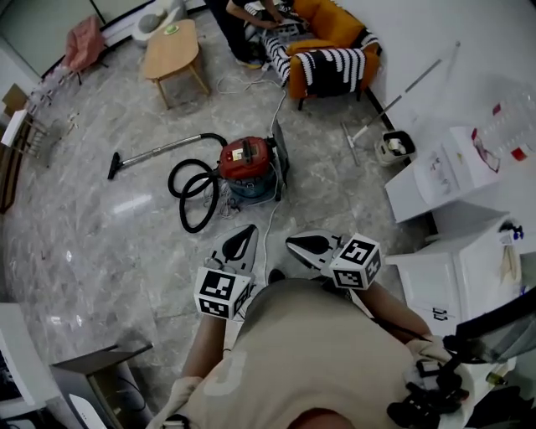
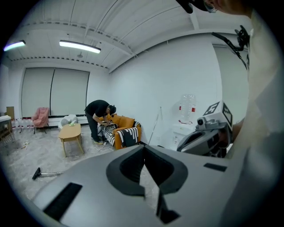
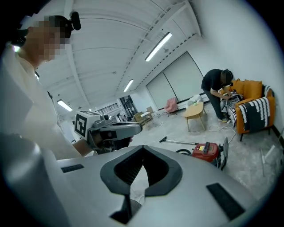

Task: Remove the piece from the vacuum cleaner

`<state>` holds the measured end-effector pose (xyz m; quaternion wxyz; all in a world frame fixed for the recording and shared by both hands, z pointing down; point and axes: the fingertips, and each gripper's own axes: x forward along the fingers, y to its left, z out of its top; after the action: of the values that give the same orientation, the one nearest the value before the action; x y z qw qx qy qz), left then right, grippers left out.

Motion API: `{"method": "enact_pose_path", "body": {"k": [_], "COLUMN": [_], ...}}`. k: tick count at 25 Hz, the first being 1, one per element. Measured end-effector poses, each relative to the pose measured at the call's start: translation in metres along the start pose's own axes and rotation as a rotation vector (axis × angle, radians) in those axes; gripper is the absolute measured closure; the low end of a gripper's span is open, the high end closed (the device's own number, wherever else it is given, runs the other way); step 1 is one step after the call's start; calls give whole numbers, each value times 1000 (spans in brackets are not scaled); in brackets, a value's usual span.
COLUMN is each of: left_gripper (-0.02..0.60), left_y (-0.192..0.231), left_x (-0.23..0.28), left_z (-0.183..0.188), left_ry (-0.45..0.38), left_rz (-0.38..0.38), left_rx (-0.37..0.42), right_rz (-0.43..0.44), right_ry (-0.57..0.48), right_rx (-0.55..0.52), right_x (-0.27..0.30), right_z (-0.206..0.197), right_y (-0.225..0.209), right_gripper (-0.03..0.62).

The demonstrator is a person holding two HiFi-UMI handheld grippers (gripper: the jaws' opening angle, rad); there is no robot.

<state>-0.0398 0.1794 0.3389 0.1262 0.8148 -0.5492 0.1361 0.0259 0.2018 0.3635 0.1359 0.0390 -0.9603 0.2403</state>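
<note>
The left gripper (image 1: 242, 240) and the right gripper (image 1: 295, 244) are held side by side in front of the person's chest, both pointing out over the grey marble floor (image 1: 100, 226). On each, the jaws are pressed together with nothing between them. The red vacuum cleaner (image 1: 249, 162) stands on the floor ahead of both grippers, well apart from them, and neither touches it. Its black hose (image 1: 194, 198) curls in loops on the left side of the body, and the long wand (image 1: 156, 152) lies flat on the floor beyond, ending in a dark nozzle. Farther back, a person (image 1: 244, 18) bends over an orange armchair (image 1: 328, 40) draped with a striped blanket.
</note>
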Motion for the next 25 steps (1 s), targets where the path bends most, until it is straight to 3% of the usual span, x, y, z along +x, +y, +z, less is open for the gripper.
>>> {"method": "enact_pose_path", "body": {"k": [8,14,25], "left_gripper": [588,588,588], "left_y": [45,63,107], "left_x": [-3,-4,27], "left_z": [-7,-11,-10], "left_ry": [-11,-8,44], "left_rz": [-31,-41,36], "left_rx": [-33,-63,-132], "right_rz": [-59,-19,71], "right_ry": [52,93,153], "right_rx": [-91,-91,-31], "right_x": [41,67,101], "right_z": [18,24,37], "right_y": [-9,-16,-60], "right_gripper": [592,592,592]}}
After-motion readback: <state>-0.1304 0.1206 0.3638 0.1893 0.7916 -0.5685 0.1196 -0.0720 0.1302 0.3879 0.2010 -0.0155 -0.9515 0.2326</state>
